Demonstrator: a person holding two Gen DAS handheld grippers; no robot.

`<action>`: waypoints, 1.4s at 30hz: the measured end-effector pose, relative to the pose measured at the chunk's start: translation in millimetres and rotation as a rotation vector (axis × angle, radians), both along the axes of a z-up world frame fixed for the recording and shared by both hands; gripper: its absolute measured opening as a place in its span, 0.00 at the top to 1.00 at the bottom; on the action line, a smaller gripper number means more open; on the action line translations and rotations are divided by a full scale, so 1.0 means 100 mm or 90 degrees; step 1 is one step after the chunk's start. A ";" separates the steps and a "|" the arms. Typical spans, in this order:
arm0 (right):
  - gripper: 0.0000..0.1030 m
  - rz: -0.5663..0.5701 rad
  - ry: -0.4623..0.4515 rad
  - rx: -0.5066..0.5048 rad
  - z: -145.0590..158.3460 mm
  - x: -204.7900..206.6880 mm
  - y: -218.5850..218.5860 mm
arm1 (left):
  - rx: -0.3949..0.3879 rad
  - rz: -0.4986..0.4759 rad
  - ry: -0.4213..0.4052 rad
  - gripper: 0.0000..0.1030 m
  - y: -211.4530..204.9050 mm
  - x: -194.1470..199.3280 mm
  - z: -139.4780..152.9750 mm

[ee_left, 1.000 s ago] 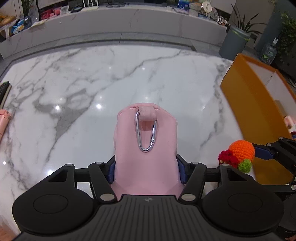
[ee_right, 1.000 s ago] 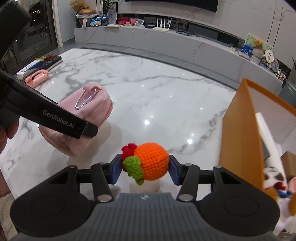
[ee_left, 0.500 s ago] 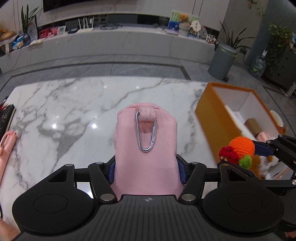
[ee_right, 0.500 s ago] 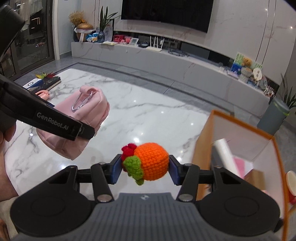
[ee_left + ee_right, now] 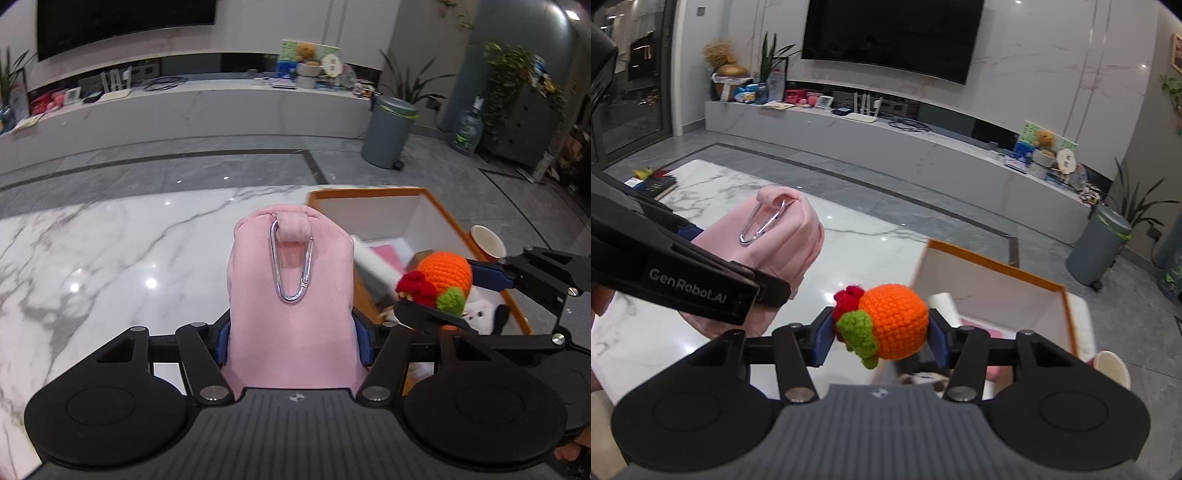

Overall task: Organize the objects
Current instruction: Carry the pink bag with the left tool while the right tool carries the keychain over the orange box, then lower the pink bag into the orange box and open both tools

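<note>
The pink pouch [image 5: 291, 314] is squeezed tight in the left claw [image 5: 293, 341], high over the marble surface [image 5: 110, 258]. The orange knitted ball [image 5: 892, 321] is pinched in the right claw [image 5: 882, 338]. The orange box [image 5: 997, 291] lies just ahead and below the right claw, so that claw is nearer; the pouch is left of the box.

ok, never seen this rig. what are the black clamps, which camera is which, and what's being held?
No robot here: a person holds a two-finger clamp in each hand, and a fisheye camera on each looks forward along its fingers. In the left wrist view the left gripper is shut on a pink fabric pouch with a silver carabiner. In the right wrist view the right gripper is shut on an orange crocheted ball with red and green trim. Each clamp also shows in the other's view. Below lie a white marble table and an orange-rimmed open box already holding items, with a paper cup beside it.
</note>
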State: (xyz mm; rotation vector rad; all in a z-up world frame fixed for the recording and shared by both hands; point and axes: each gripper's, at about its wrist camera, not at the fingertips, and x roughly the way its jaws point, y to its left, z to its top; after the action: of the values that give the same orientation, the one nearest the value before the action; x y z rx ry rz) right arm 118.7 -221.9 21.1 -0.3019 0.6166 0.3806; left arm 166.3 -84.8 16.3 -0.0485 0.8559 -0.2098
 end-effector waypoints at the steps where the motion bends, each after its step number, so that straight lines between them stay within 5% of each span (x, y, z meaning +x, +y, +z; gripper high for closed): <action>1: 0.47 -0.006 -0.002 0.000 0.01 0.02 -0.06 | 0.001 -0.006 -0.002 0.32 -0.06 0.02 0.02; 9: 0.47 -0.070 -0.008 0.004 -0.02 0.35 -0.55 | 0.008 -0.063 -0.025 0.32 -0.58 0.33 0.13; 18: 0.47 -0.141 0.001 0.000 -0.19 0.82 -1.03 | -0.025 -0.090 -0.011 0.32 -0.94 0.70 -0.10; 35: 0.47 -0.148 0.026 -0.023 -0.69 1.60 -1.23 | -0.142 0.003 0.079 0.30 -0.82 1.30 -0.76; 42: 0.47 -0.143 0.037 -0.033 -0.78 1.69 -1.21 | -0.133 0.001 0.074 0.29 -0.85 1.28 -0.75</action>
State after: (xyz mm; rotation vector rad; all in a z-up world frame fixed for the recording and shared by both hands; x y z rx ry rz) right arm 287.7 -342.9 -56.6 -0.2680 0.7096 0.1585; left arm 294.4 -170.0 -58.9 -0.2590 0.9470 -0.2964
